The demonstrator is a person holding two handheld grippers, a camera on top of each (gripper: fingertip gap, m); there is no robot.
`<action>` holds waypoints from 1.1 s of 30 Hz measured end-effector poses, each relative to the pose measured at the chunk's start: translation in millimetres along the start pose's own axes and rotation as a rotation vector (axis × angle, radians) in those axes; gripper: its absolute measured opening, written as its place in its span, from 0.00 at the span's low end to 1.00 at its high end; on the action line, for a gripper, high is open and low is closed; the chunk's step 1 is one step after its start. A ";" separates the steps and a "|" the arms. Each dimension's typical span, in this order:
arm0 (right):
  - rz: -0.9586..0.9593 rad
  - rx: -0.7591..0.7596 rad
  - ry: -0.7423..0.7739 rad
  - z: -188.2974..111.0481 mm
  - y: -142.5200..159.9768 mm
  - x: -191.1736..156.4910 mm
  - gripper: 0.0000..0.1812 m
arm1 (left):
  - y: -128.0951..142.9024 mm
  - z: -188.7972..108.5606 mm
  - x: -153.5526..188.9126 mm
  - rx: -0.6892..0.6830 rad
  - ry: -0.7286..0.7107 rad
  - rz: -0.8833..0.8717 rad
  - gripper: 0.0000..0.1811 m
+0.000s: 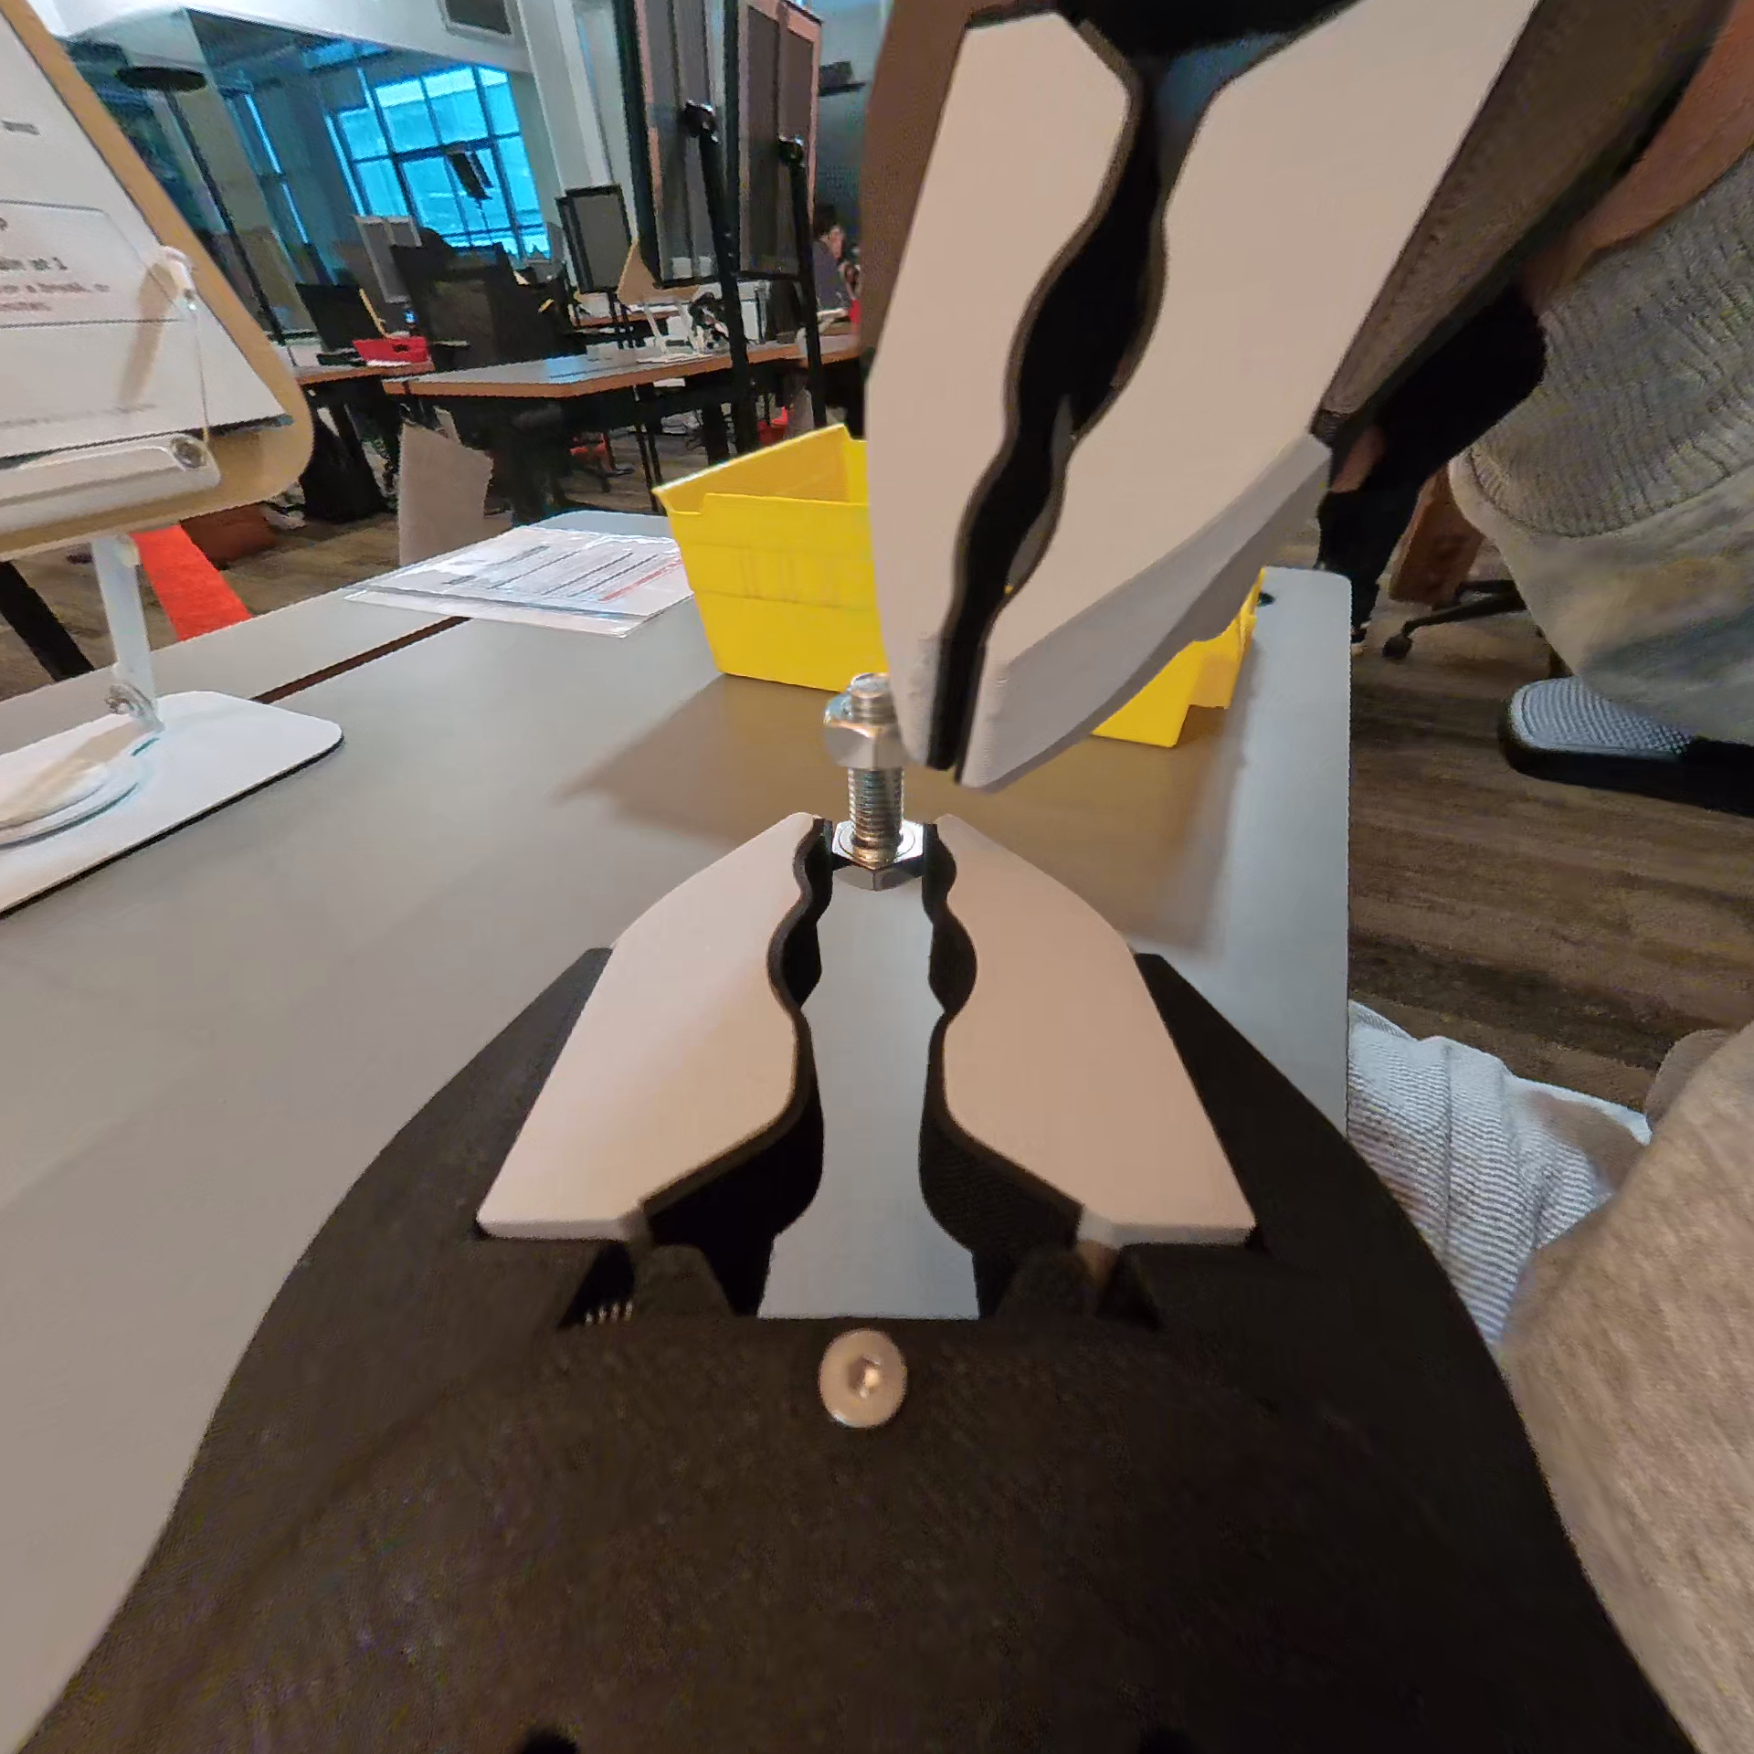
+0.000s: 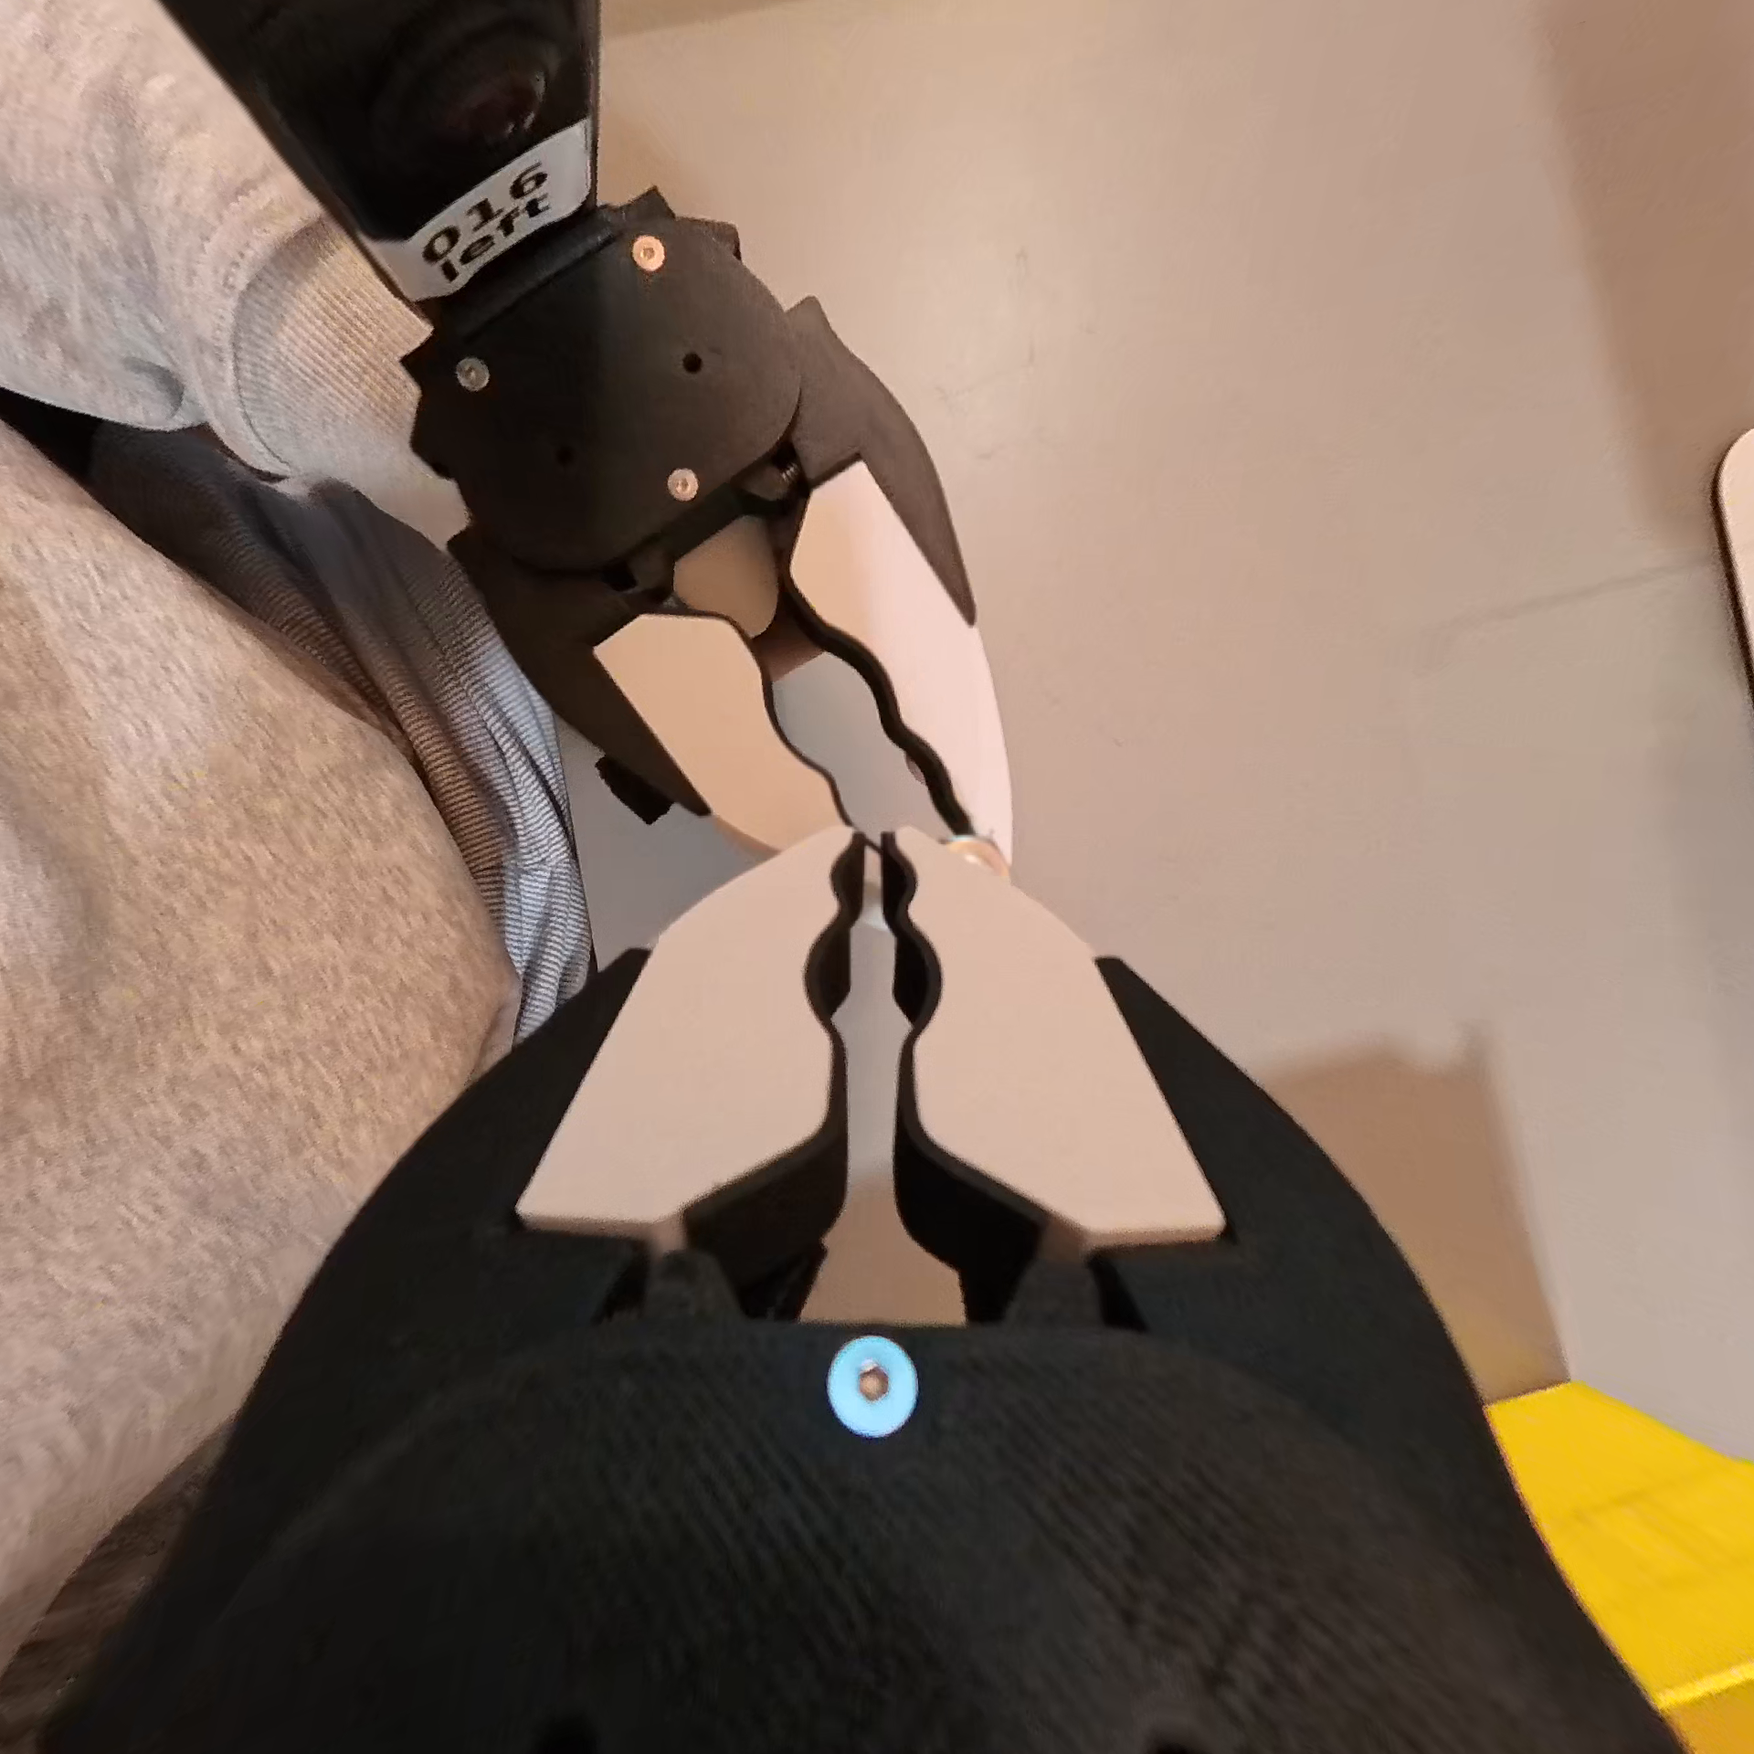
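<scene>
Left wrist view: left tongs (image 1: 868, 835) pinch bolt (image 1: 866, 807) by hex head, shank upright above surface (image 1: 380, 949), exposing nut (image 1: 854, 733) near top. Right tongs (image 1: 954, 764), nearly pressed together, empty, tips just beside nut. Yellow bin (image 1: 778, 569) behind.

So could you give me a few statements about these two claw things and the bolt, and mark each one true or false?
1. The left gripper clamps the head of a bolt standing upright. True.
2. The bolt carries no nut. False: a nut sits near its top.
3. The right gripper gapes wide open. False: its jaws are nearly closed, tips beside the nut.
4. A yellow bin sits on the table behind the grippers. True.
5. The bin is red. False: it is yellow.
</scene>
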State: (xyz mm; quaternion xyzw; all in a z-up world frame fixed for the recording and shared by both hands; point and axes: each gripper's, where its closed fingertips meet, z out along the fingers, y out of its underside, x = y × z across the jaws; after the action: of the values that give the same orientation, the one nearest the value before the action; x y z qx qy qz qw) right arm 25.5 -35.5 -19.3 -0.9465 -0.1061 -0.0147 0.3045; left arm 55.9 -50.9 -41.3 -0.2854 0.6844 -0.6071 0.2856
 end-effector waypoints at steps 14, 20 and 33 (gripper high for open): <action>0.030 -0.034 0.053 -5.2 12.2 17.2 0.03 | -2.8 -1.8 -3.0 0.018 -0.007 -0.018 0.11; 0.034 -0.031 0.055 -5.5 12.5 18.8 0.05 | -2.3 -1.2 -1.1 0.013 -0.002 -0.010 0.11; 0.023 -0.009 0.043 -5.3 8.1 14.5 0.12 | -2.1 -0.5 2.9 0.012 0.007 0.002 0.11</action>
State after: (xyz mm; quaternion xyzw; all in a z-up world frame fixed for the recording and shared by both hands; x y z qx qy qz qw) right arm 41.6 -42.2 -18.3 -0.9484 -0.0885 -0.0320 0.3028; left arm 53.7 -52.8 -39.3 -0.2811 0.6820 -0.6118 0.2855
